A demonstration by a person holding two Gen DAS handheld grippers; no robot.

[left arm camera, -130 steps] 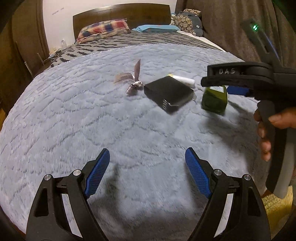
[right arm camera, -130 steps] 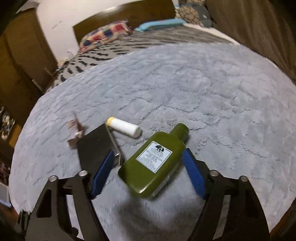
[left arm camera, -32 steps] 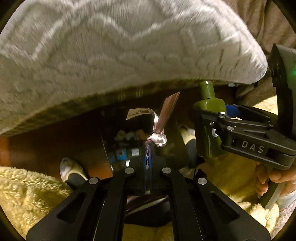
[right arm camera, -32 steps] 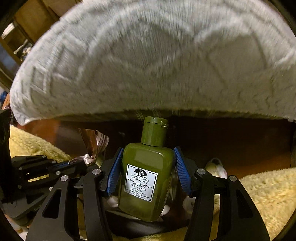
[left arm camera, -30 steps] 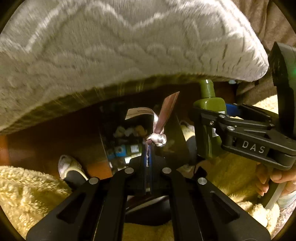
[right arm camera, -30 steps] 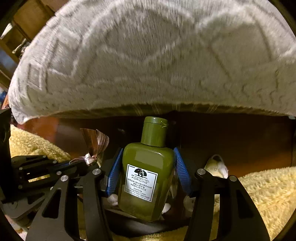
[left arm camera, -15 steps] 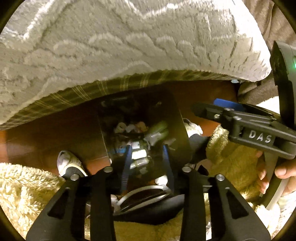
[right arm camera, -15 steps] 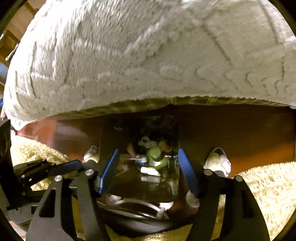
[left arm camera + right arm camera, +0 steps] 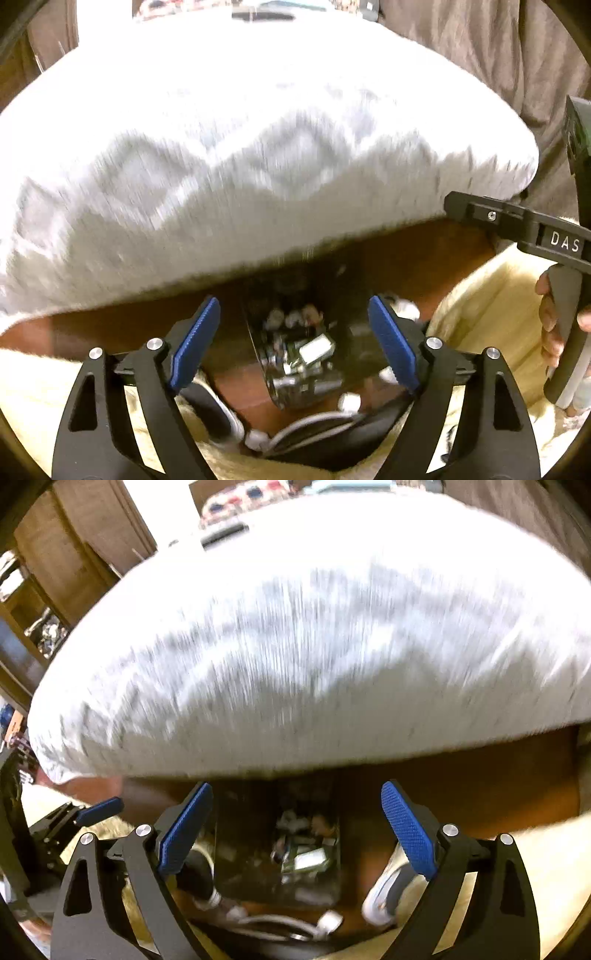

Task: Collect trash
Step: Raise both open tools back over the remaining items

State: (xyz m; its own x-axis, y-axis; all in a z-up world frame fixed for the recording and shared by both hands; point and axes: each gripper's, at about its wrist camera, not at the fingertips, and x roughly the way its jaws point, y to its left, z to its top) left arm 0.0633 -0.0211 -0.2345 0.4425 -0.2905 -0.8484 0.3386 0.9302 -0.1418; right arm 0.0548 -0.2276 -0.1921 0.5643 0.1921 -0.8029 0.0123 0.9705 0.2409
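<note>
A dark trash bin (image 9: 258,354) stands on the floor at the foot of the bed, below both grippers. Inside lie mixed scraps and the green bottle, its white label (image 9: 317,347) facing up; the label (image 9: 308,860) also shows in the right wrist view. My left gripper (image 9: 293,343) hangs above the bin, its jaws opening wide with nothing between them. My right gripper (image 9: 295,830) is likewise over the bin, jaws opening, empty. In the left wrist view the right gripper's black body (image 9: 517,225) and the hand on its handle (image 9: 550,321) appear at the right.
The bed's grey fleece blanket (image 9: 240,147) overhangs the bin. Its brown wooden frame (image 9: 461,786) runs behind. A yellow shaggy rug (image 9: 480,306) covers the floor. White shoes (image 9: 384,893) lie beside the bin. A brown curtain (image 9: 498,55) hangs at the right.
Both grippers let go: the ribbon scrap left the left jaws and the green bottle left the right jaws, both now in the bin. Both grippers have opened wide and risen.
</note>
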